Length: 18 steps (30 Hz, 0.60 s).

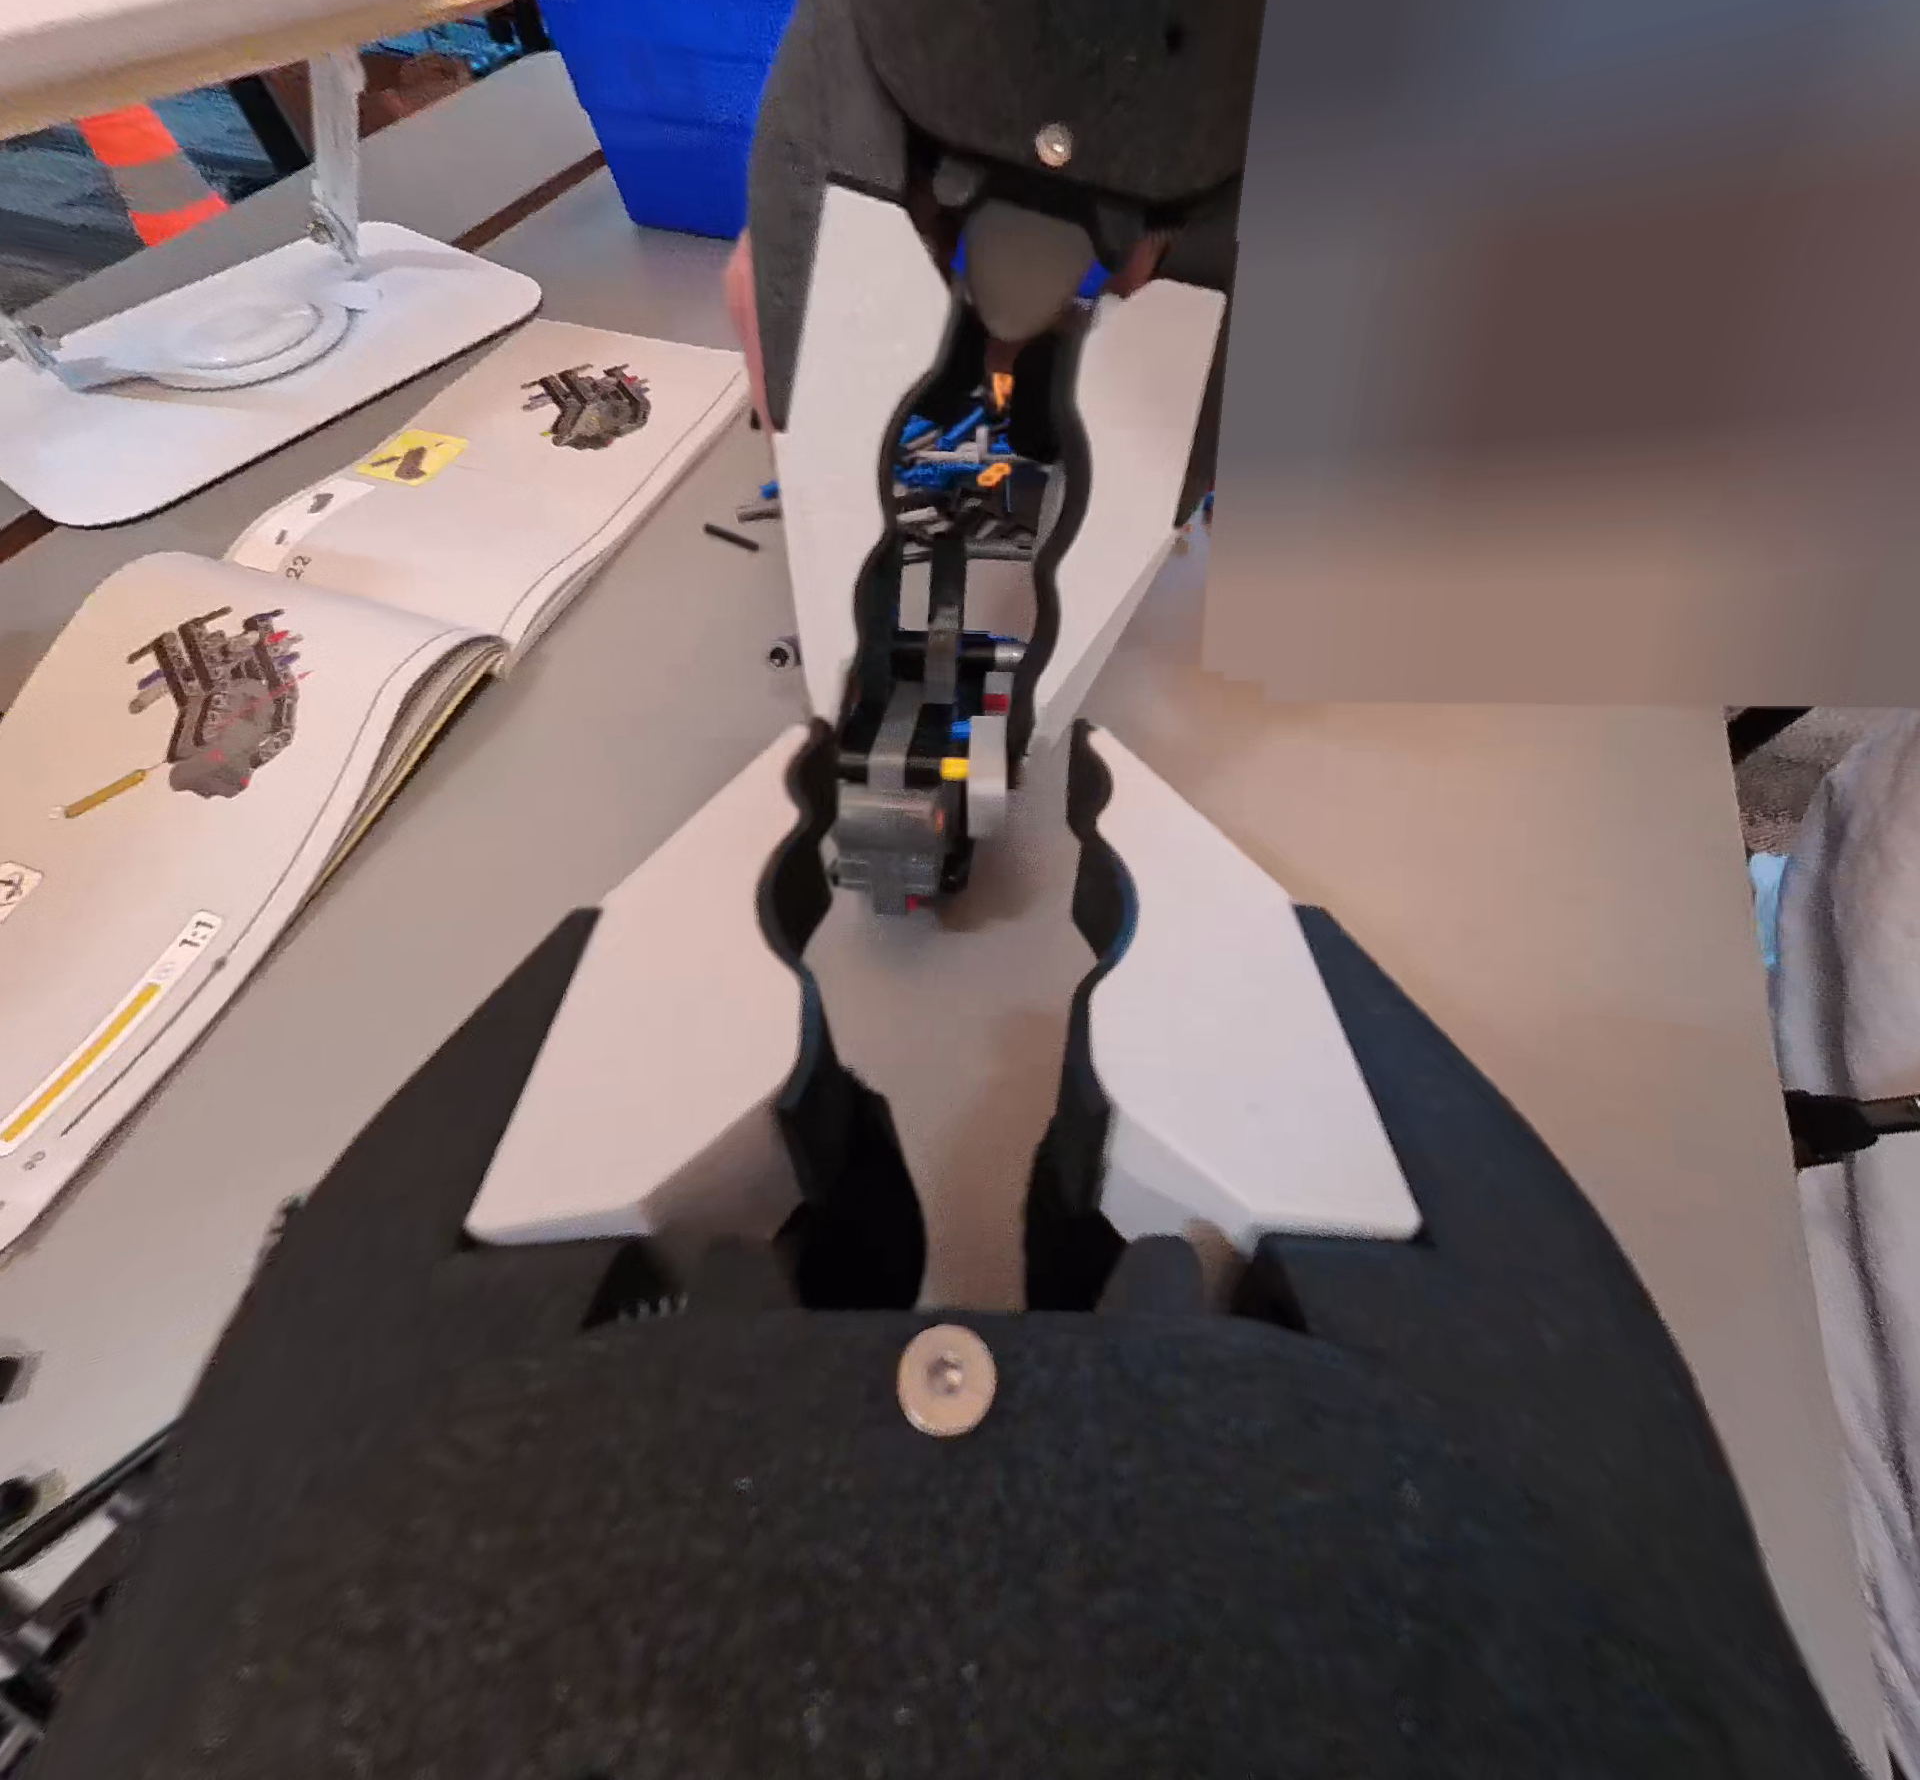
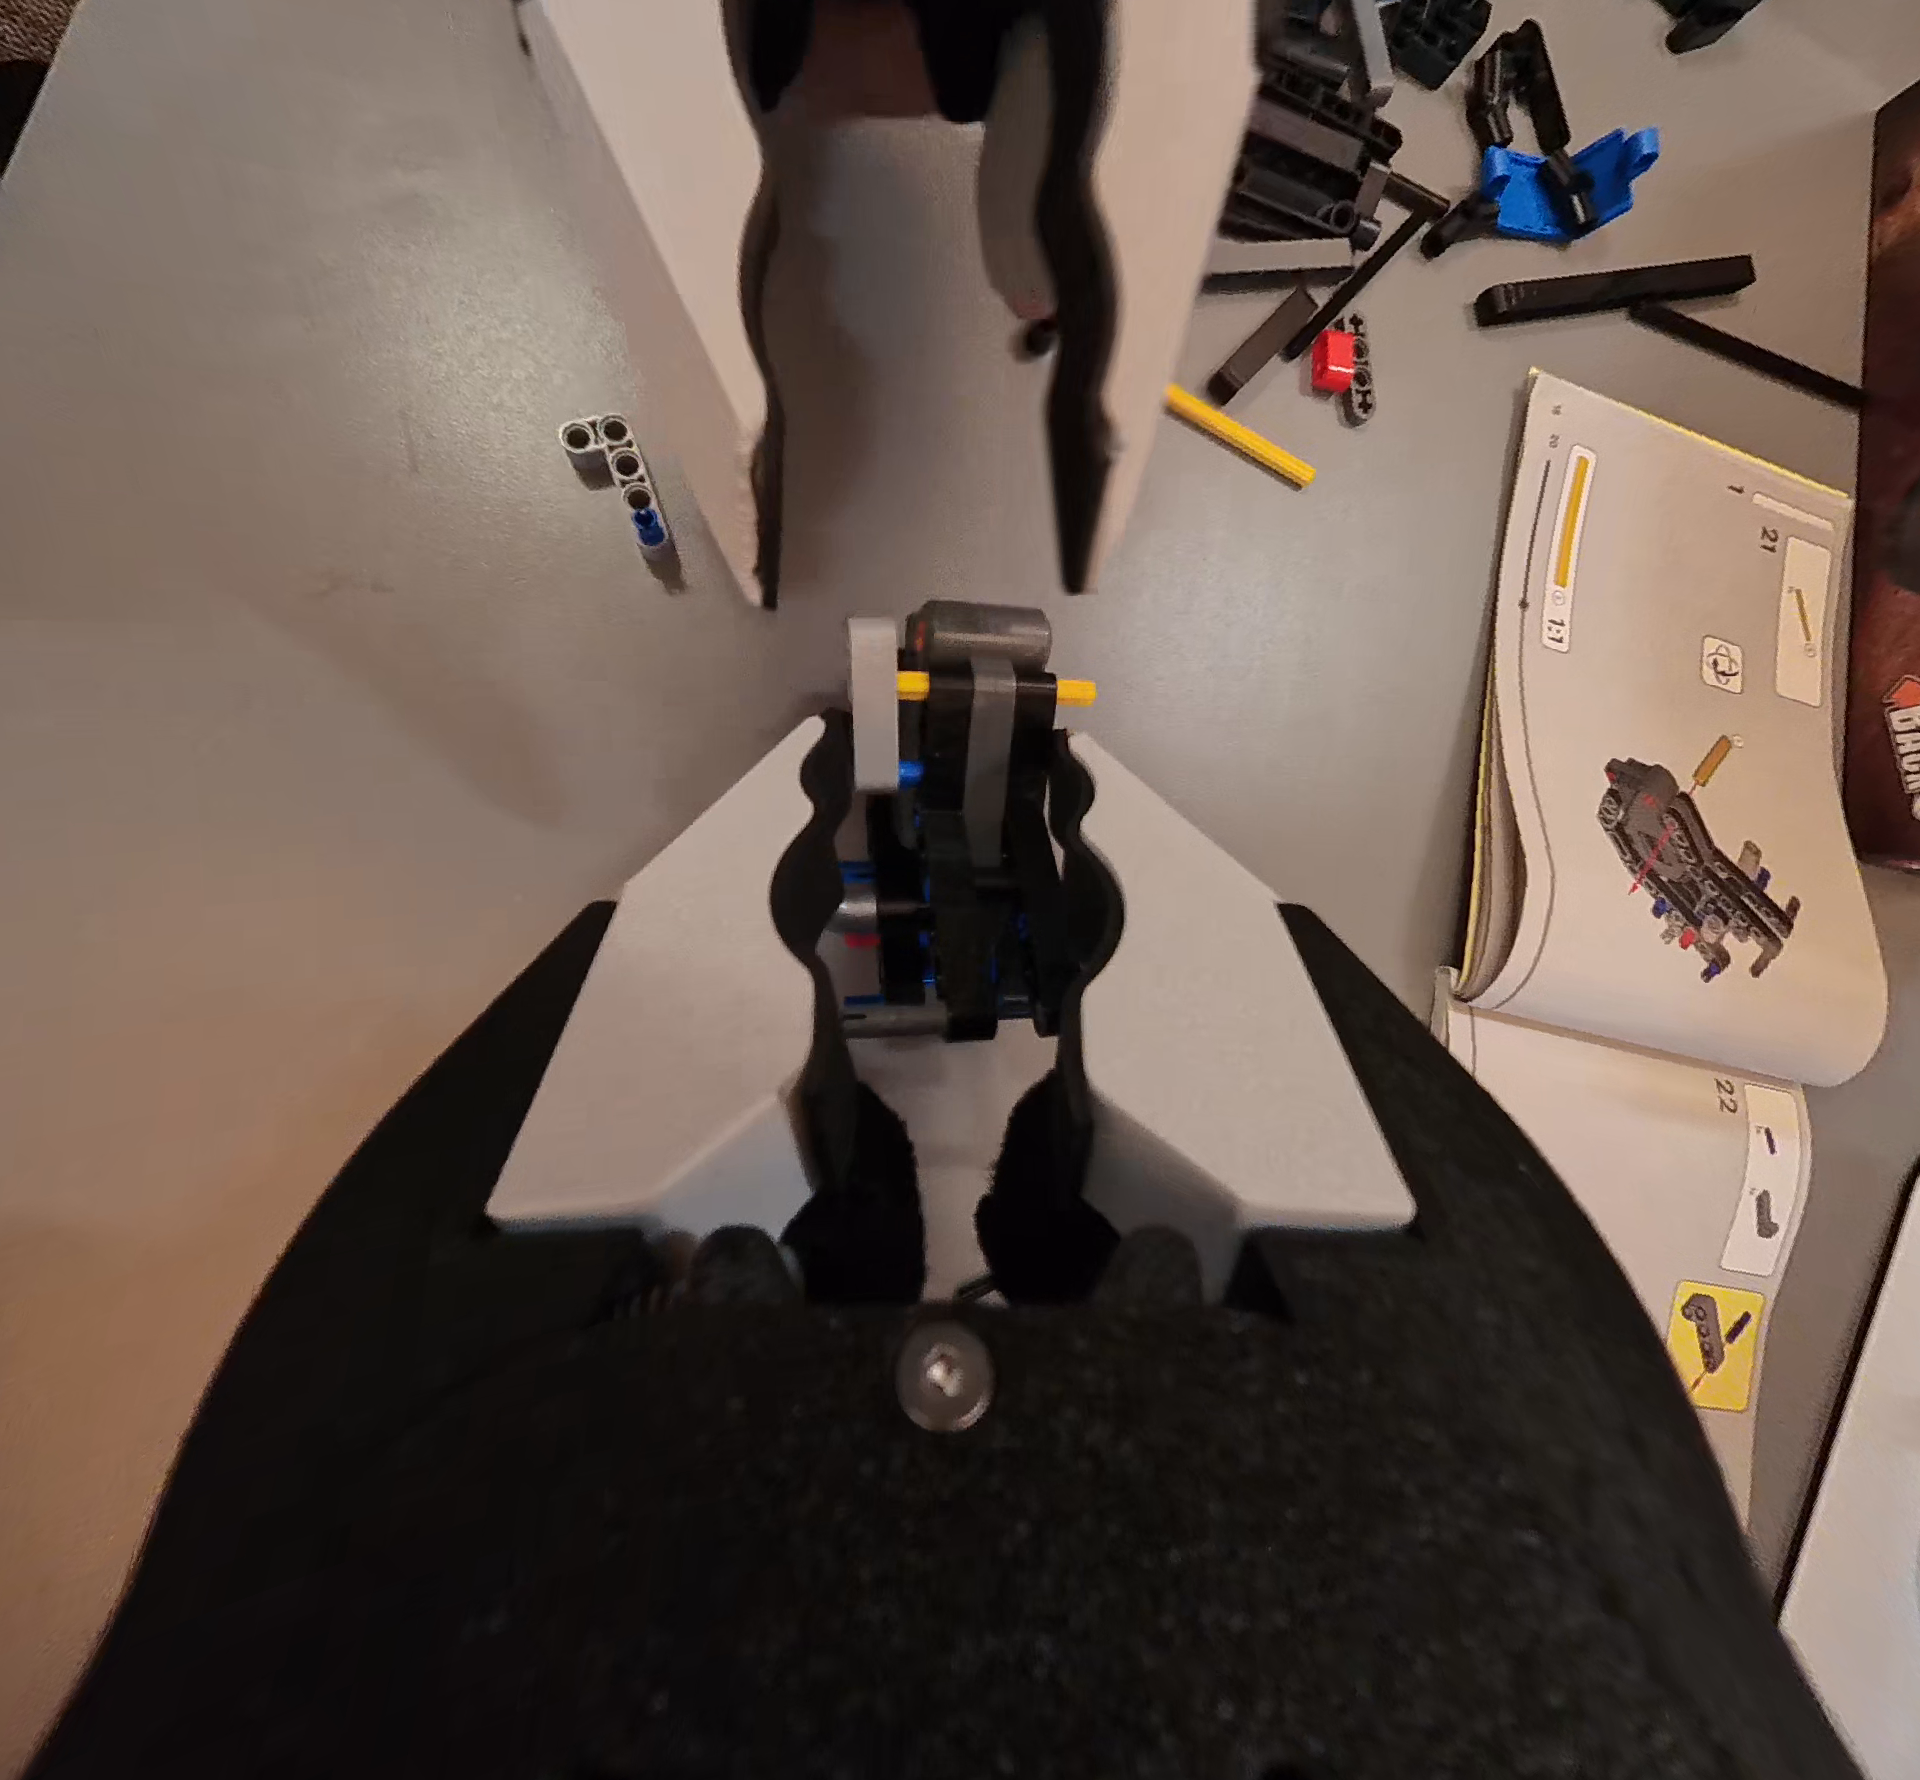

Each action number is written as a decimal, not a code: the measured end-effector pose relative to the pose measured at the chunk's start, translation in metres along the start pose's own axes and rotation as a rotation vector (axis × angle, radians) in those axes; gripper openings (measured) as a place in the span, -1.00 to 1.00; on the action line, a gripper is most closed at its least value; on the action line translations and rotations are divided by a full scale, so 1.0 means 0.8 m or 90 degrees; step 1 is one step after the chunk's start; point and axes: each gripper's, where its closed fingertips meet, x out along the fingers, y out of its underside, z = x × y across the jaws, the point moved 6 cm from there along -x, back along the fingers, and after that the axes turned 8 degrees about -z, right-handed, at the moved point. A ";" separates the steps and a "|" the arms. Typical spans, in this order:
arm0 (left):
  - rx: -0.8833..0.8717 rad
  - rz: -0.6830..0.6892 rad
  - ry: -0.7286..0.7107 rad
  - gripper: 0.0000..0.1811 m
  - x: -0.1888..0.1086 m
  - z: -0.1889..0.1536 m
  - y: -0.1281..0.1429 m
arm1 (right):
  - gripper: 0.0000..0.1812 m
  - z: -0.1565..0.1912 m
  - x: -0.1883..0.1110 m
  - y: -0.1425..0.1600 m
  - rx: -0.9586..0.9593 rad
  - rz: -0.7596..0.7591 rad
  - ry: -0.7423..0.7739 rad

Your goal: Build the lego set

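Jaws of the right gripper pinch the lego model, a narrow black-and-grey block with yellow, blue and red pins, held above the table; the left gripper stands spread, facing it.

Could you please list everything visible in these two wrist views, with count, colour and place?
lego assembly: one, black and grey with yellow and blue pins, clamped in the right gripper.
yellow axle: one, yellow, loose on the table by the booklet.
L-shaped beam: one, grey with a blue pin, alone on the table.
loose parts pile: many, mostly black, some blue, one red, far table corner.
instruction booklet: one, white, lying open.
blue bin: one, blue, behind the booklet.
stand: one, white, beside the bin.
table: one, grey.
right gripper: one, grey and black, shut on the assembly.
left gripper: one, grey and black, open, facing the assembly.
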 end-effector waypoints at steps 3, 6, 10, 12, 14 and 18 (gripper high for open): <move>-0.022 0.054 0.013 -0.42 0.007 0.006 0.016 | -0.59 0.002 0.000 0.000 -0.007 0.004 -0.001; -0.030 0.076 0.019 -0.43 0.016 0.009 0.027 | -0.59 0.004 0.000 -0.001 -0.010 0.006 -0.006; -0.043 0.076 0.057 -0.56 0.020 0.008 0.030 | -0.59 0.008 0.000 -0.002 -0.023 0.007 -0.011; -0.032 0.072 0.063 -0.57 0.020 0.006 0.031 | -0.59 0.008 0.000 -0.002 -0.021 0.011 -0.016; -0.036 0.072 0.065 -0.57 0.020 0.006 0.031 | -0.59 0.008 -0.001 -0.002 -0.021 0.015 -0.026; -0.020 0.071 0.056 -0.64 0.022 0.005 0.031 | -0.65 0.010 -0.002 -0.002 -0.040 0.025 -0.025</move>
